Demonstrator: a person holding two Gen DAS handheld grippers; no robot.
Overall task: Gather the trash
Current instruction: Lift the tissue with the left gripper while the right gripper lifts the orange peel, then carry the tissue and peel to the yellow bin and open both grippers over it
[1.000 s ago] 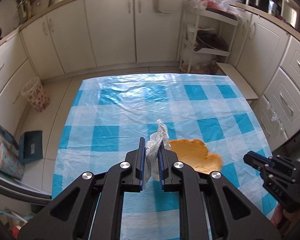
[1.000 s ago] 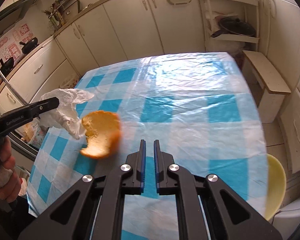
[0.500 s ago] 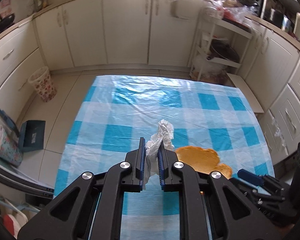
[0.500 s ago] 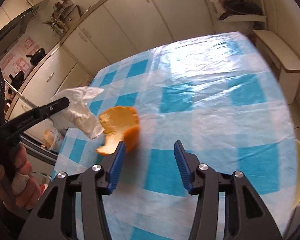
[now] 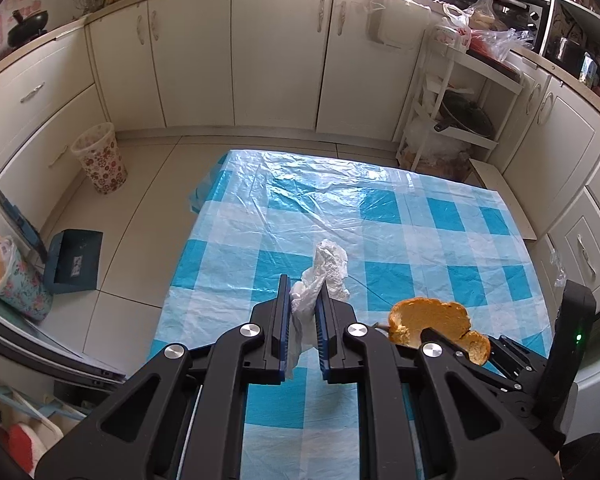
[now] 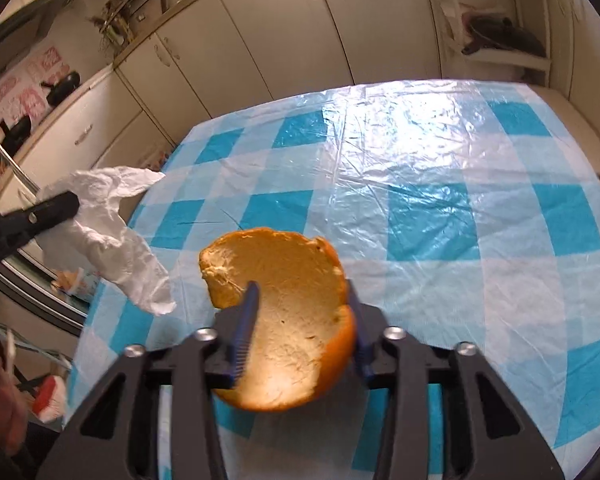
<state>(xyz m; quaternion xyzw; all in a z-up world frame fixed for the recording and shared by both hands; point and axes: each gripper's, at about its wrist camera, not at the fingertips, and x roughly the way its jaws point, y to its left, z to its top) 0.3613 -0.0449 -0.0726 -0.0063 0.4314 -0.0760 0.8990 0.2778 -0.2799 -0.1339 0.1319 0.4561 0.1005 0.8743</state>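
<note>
My left gripper [image 5: 303,296] is shut on a crumpled white tissue [image 5: 324,272] and holds it above the near left part of the blue-checked table [image 5: 340,208]. The tissue also shows in the right wrist view [image 6: 112,236], hanging from the left gripper's fingers [image 6: 52,208]. A large orange peel [image 6: 288,320] sits between the fingers of my right gripper [image 6: 304,292], which close around it near the table's front edge. The peel also shows in the left wrist view [image 5: 432,320], right of the left gripper.
A floral waste bin [image 5: 100,158] stands on the floor left of the table by the cabinets. A blue dustpan [image 5: 74,260] lies on the floor nearer. A white shelf rack [image 5: 456,120] with pans stands beyond the table's far right corner.
My right gripper opened, moved left onto the orange peel and closed around it. My left gripper rose and drew back with the tissue still held.
</note>
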